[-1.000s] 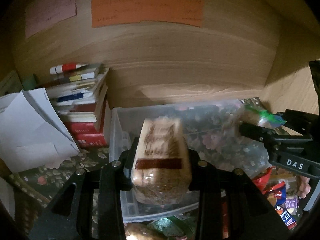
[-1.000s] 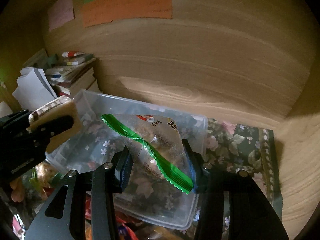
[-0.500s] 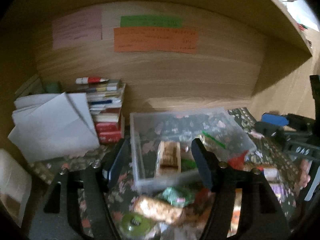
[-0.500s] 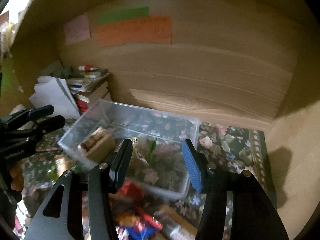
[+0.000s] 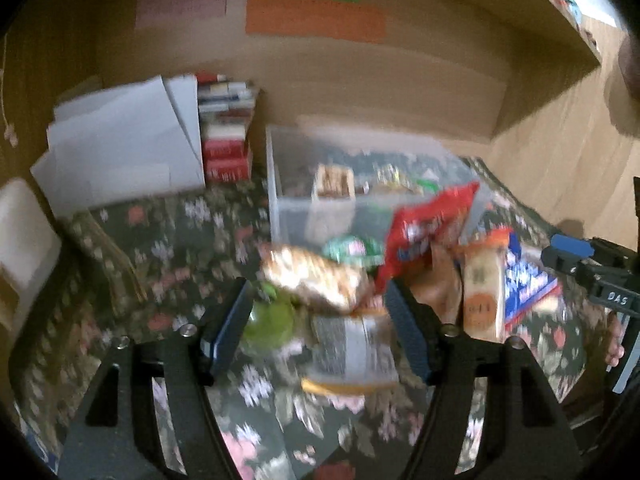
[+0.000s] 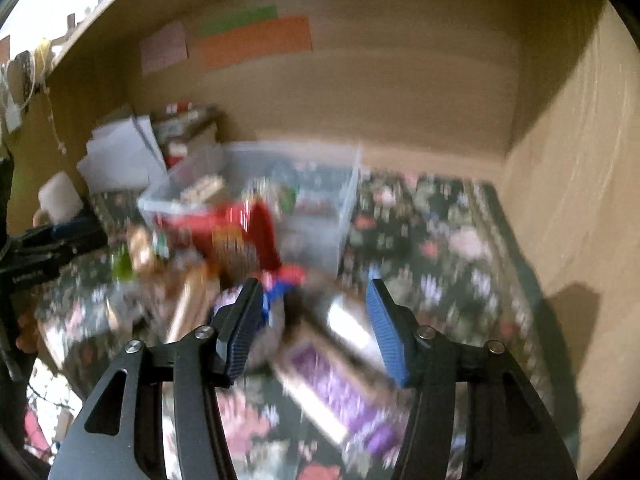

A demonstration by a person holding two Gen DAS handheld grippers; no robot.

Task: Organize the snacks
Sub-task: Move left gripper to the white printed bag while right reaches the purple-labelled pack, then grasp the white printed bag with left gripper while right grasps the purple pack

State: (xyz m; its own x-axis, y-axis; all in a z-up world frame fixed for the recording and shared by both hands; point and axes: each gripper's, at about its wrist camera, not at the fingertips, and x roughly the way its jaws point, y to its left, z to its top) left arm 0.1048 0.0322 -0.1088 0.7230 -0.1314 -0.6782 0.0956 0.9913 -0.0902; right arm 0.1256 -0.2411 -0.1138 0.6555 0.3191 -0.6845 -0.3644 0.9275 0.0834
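A clear plastic bin (image 5: 288,208) stands on the floral cloth and holds a brown cracker packet (image 5: 334,182) and a green-edged bag. In front of it lies a blurred pile of snacks: a golden bar packet (image 5: 316,280), a red bag (image 5: 428,232) and a tan packet (image 5: 482,292). My left gripper (image 5: 320,320) is open above the pile, with nothing pressed between its pads. My right gripper (image 6: 316,320) has its jaws opening over a purple packet (image 6: 340,388) that lies on the cloth below, untouched. The bin (image 6: 344,208) sits beyond it.
A stack of books (image 5: 226,136) and white folded papers (image 5: 120,148) stand left of the bin. Wooden walls close the back and the right side (image 6: 580,160), with coloured notes (image 5: 316,20) on the back. The floral cloth (image 6: 440,240) right of the bin is bare.
Both grippers let go of their packets, which now lie in the bin. Both opened and drew back from the bin to above the snack pile.
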